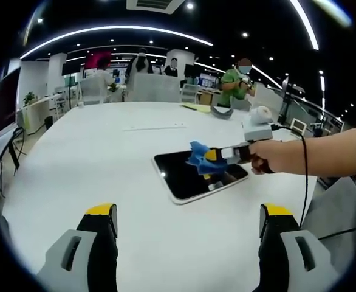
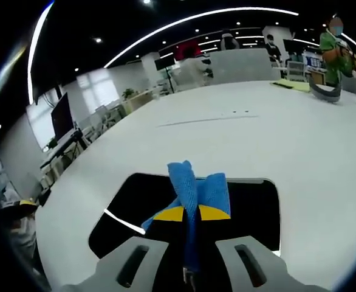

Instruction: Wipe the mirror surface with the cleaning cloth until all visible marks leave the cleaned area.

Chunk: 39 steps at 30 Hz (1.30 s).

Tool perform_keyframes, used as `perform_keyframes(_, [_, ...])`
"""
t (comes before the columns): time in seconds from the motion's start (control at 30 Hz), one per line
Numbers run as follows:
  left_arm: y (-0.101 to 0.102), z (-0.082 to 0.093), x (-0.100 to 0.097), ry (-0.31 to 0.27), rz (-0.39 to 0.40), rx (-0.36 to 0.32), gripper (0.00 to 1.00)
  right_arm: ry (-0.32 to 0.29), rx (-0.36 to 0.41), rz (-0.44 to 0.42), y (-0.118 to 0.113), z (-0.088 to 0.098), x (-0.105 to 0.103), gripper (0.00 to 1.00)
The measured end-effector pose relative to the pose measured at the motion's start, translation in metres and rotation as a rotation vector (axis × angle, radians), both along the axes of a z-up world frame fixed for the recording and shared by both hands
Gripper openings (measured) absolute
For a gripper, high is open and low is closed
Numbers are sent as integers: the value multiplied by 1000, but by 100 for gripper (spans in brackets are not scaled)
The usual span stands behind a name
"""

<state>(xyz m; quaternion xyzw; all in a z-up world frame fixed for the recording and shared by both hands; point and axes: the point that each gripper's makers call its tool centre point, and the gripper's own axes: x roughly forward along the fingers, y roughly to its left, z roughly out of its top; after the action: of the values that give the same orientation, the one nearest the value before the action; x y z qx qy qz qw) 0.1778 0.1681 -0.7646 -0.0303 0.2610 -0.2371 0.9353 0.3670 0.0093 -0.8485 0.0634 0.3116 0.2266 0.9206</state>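
While the right tool (image 2: 191, 214) is clamped on the blue cleaning cloth (image 2: 196, 188), note that only a small fold projects past its yellow tips, so a steep tool angle could bring those tips, rather than the fabric, onto the glass. The mirror (image 1: 181, 176) lies flat and unrestrained on the white bench (image 1: 93, 164); lateral wiping pressure could slide it, since your left tool (image 1: 188, 219) stands wide open with nothing between its jaws, on the near side and well apart from it. In the right gripper view, the cloth sits over the middle of the dark mirror surface (image 2: 257, 210); whether it is touching cannot be told.
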Motion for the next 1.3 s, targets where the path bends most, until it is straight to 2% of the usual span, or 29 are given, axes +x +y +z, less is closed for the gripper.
perform_keyframes(0.37, [5,-1,-2,5,7,0,98,3,-1,34,23,-3,-2,2])
perform_keyframes(1.3, [10,-2,-3,4,24,-4,99,-4,-12,68,37,1,-9,2])
